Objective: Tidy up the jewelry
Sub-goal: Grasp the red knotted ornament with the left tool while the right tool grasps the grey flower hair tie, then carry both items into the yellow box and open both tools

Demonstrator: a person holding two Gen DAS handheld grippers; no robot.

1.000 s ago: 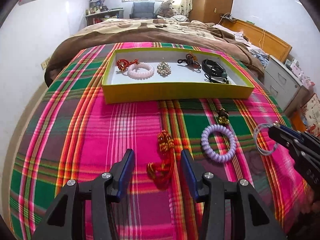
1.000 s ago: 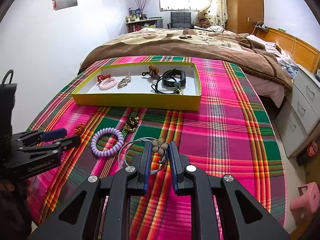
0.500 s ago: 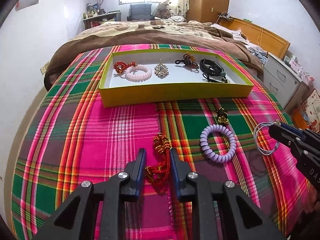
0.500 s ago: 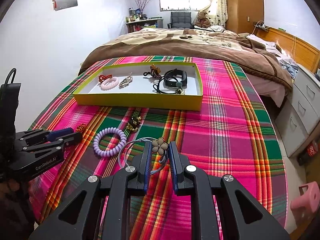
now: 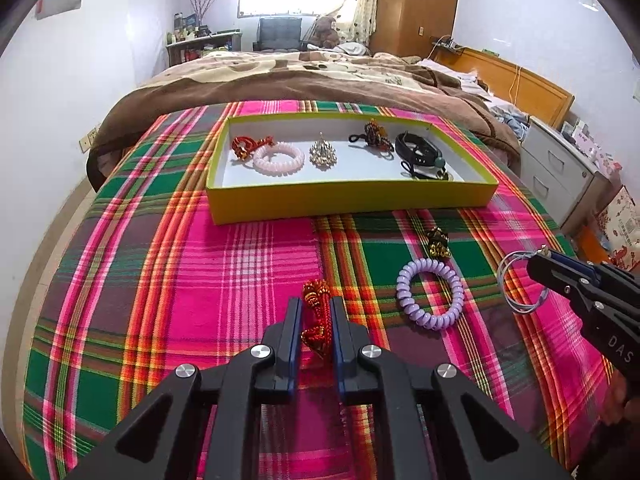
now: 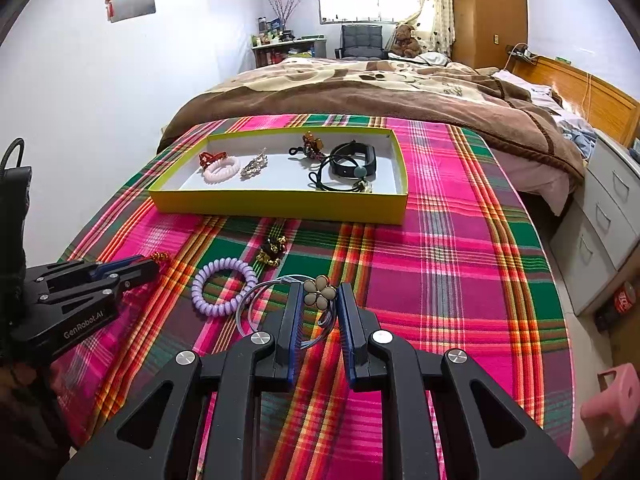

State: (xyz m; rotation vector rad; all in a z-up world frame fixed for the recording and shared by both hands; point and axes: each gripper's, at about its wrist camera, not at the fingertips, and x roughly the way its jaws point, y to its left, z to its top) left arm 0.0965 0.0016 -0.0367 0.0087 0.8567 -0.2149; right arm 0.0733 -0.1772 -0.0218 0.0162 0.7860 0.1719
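Note:
My left gripper is shut on a red and gold beaded ornament just above the plaid blanket. My right gripper is shut on a wire bangle with a beige flower; it also shows at the right of the left wrist view. A yellow tray lies ahead and holds several pieces: a red ornament, a pink coil bracelet, a silver brooch, a dark beaded piece and a black band. A lilac coil bracelet and a small dark gold ornament lie loose on the blanket between the grippers.
The plaid blanket covers the near end of a bed with a brown cover behind the tray. White drawers stand to the right of the bed. A white wall runs along the left.
My left gripper has closed its fingers on the red and gold ornament and holds it. The right gripper has stayed shut on the flower bangle and barely moved.

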